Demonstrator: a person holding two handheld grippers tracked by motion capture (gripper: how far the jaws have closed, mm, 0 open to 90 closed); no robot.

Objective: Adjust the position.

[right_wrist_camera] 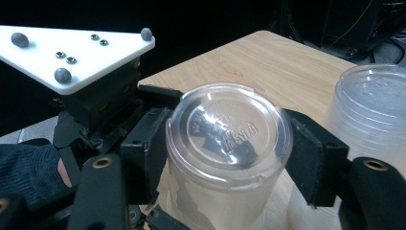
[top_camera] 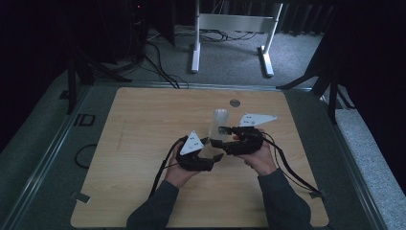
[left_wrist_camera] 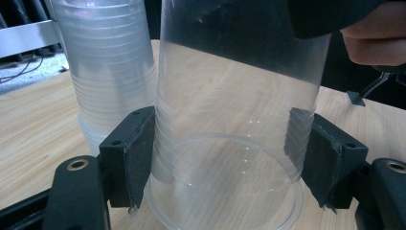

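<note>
**Clear cup between both grippers, beside the stack**

On the wooden table, near its middle, just in front of the stack of cups. Left of that stack, as seen from above: left gripper, in the person's left hand, reaching toward the stack's foot. Pads pressed on the wide rim end of a clear plastic cup, one on each side, pinching it. Cup upside down, mouth close to the table, see-through, thin-walled, fine ridges ringing the rim end, wood grain showing through. Same stack standing just beyond that cup's left side in the left gripper view, frosted where many walls overlap.

Right of the left gripper: right gripper, in the right hand, level with the cup's upper end. Cup's round closed base facing up between its pads, embossed lettering on it, unreadable. Right pads close on either side of the base, partly spread; contact cannot be told. Stack top just right of this cup in the right gripper view.
</note>
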